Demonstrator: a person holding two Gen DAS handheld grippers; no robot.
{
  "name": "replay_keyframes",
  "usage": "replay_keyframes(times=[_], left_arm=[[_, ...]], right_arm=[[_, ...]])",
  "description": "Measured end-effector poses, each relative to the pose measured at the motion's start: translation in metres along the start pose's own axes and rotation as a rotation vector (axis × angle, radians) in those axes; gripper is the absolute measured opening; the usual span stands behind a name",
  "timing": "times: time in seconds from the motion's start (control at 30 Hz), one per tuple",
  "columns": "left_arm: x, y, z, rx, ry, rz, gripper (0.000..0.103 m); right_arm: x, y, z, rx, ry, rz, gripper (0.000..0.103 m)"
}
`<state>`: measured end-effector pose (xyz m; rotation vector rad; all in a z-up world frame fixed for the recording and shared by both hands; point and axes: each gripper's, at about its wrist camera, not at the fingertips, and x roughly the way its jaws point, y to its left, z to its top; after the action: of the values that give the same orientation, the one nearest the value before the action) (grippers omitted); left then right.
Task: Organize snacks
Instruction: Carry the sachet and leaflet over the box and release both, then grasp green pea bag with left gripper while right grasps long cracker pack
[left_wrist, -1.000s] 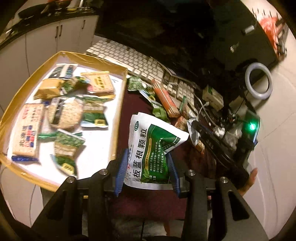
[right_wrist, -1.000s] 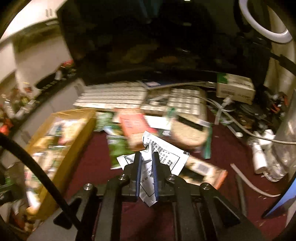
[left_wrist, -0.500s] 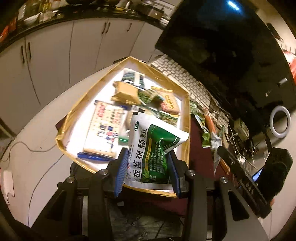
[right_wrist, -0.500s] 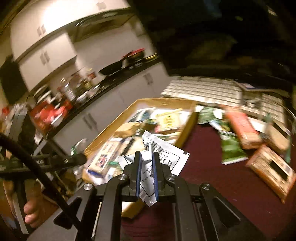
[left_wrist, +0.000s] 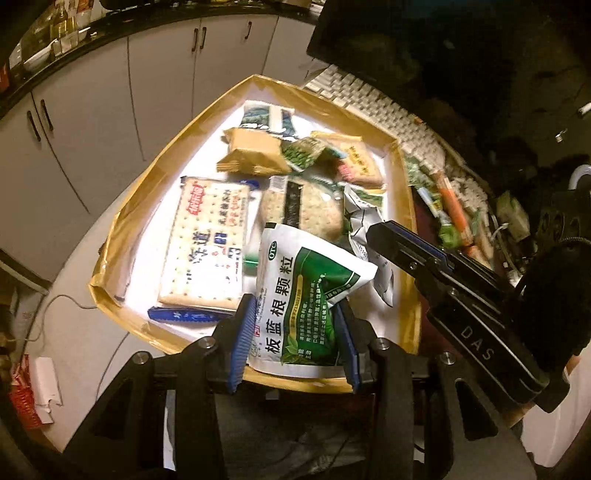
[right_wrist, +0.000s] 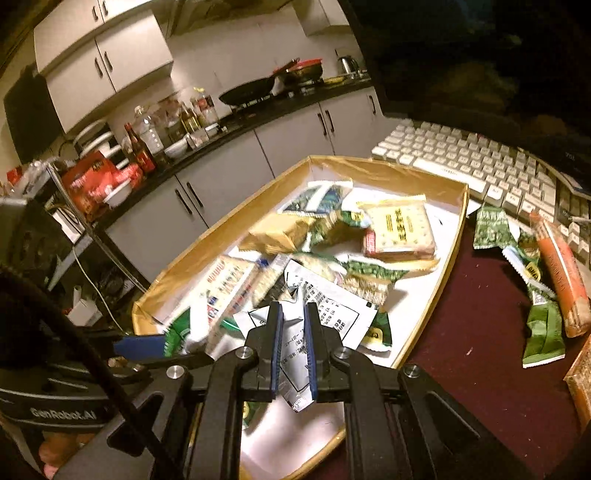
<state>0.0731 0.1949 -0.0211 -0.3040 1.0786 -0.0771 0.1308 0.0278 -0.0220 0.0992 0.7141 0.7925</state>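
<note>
Over tray (left_wrist: 404, 206) near edge, L gripper (left_wrist: 293, 345) clamps green sachet (left_wrist: 299, 295), R gripper (right_wrist: 293, 354) white packet (right_wrist: 325, 306).

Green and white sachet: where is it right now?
Left wrist view, lower centre: the green and white sachet is clamped in the left tool, above the near edge of the gold tray, beside the big cracker pack.

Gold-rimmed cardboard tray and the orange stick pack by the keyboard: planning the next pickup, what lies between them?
In the right wrist view, green foil snack packets lie on dark red cloth between gold-rimmed cardboard tray and orange stick pack.
</note>
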Motion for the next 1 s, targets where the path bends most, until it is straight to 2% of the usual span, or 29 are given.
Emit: replay_keyframes(times=[0.27,0.37,0.43,0.47,0.5,0.57,0.67,0.8,0.9,1.0], left_arm=[[0.006,0.005,0.001,-0.018,0.012,0.003,0.045],[0.006,-0.002,-0.001,0.008,0.004,0.027,0.047],[0.006,-0.005,-0.002,0.017,0.003,0.031,0.054],[0.006,-0.005,-0.002,0.011,0.001,0.026,0.06],[0.004,-0.004,-0.003,-0.002,-0.01,0.022,0.062],[0.0,-0.005,-0.004,-0.011,-0.038,0.028,0.068],[-0.009,-0.01,-0.006,-0.006,-0.077,0.026,0.068],[-0.025,-0.025,-0.008,-0.003,-0.148,-0.037,0.074],[-0.029,-0.045,-0.011,0.037,-0.162,-0.086,0.077],[-0.025,-0.065,-0.016,0.073,-0.149,-0.112,0.077]], right_arm=[[-0.002,-0.003,-0.01,0.019,0.011,-0.022,0.014],[-0.006,-0.008,-0.011,0.055,0.007,0.009,0.015],[-0.013,-0.012,-0.012,0.075,-0.01,0.034,0.02],[-0.02,-0.014,-0.013,0.08,-0.027,0.041,0.028],[-0.025,-0.015,-0.014,0.084,-0.043,0.042,0.04],[-0.036,-0.019,-0.016,0.104,-0.078,0.046,0.052],[-0.052,-0.031,-0.023,0.144,-0.099,0.071,0.052],[-0.067,-0.053,-0.032,0.173,-0.109,0.023,0.06],[-0.077,-0.079,-0.038,0.219,-0.093,-0.016,0.06],[-0.094,-0.109,-0.039,0.244,-0.068,-0.117,0.061]])
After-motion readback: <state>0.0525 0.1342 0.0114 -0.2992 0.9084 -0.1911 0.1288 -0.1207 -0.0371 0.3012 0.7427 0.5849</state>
